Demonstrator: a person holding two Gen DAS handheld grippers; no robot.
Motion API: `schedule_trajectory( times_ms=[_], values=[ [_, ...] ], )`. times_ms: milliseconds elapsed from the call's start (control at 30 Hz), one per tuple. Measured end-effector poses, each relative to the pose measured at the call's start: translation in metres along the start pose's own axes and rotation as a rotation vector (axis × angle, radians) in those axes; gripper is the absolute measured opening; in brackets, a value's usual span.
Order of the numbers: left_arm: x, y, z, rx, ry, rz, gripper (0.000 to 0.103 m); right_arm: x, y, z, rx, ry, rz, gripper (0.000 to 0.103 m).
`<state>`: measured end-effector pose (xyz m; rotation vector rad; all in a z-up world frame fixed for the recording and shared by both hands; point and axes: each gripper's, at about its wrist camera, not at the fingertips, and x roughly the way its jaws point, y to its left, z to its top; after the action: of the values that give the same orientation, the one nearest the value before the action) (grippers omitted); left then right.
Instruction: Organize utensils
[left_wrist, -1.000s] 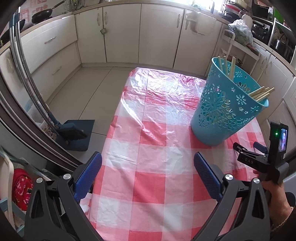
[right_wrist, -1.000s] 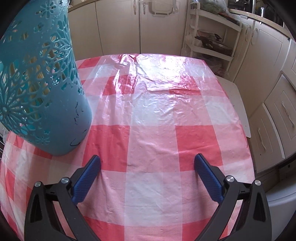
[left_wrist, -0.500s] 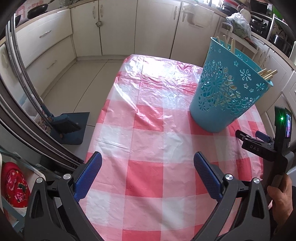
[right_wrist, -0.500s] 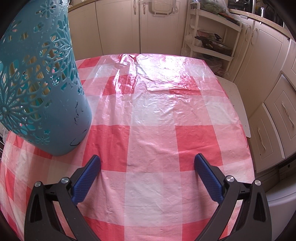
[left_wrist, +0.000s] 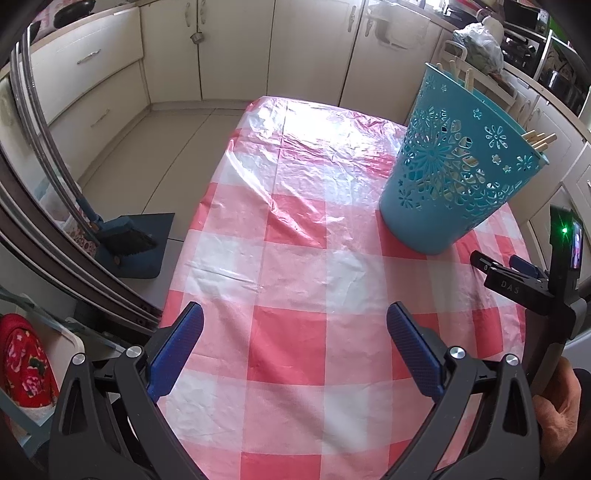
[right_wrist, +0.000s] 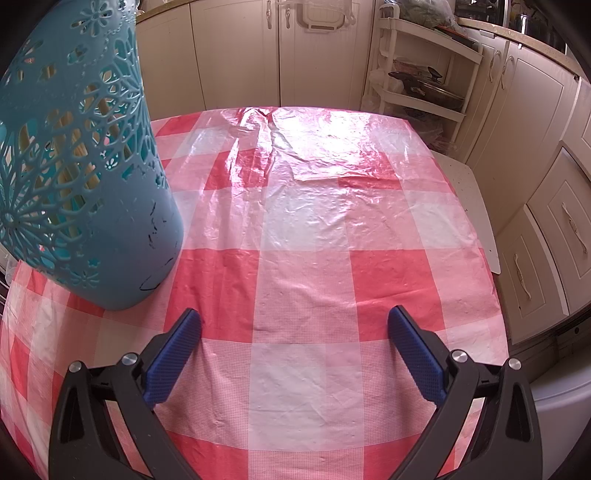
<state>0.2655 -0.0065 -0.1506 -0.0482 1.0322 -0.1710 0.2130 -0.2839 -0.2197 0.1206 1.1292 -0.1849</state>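
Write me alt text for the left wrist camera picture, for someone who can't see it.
An open left gripper hovers over a table with a pink-and-white checked cloth, holding nothing. A teal cut-out basket with wooden utensils poking out stands at the far right; the right gripper sits at the right edge.

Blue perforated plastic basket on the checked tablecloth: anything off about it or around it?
The blue perforated plastic basket stands upright but carries dark scuff marks low on its wall. The clear plastic film over the red-and-white checked tablecloth is wrinkled at the far end. Nothing has spilled.
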Motion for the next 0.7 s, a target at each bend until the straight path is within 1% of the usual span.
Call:
schedule_trajectory(
  times_ms=[433, 567, 700],
  values=[
    [-0.0003, -0.0024, -0.0001, -0.002, -0.008, 0.015, 0.095, -0.0001, 0.0, 0.0, 0.0, 0.0, 0.0, 0.096],
    [0.0016, -0.0036, -0.0011, 0.01, -0.005, 0.028, 0.096, -0.0001, 0.0, -0.0001, 0.0, 0.0, 0.0, 0.096],
    [0.0037, -0.0014, -0.0002, -0.001, -0.003, 0.032, 0.095, -0.0015, 0.0001, -0.0008, 0.0, 0.0, 0.0, 0.096]
  ],
)
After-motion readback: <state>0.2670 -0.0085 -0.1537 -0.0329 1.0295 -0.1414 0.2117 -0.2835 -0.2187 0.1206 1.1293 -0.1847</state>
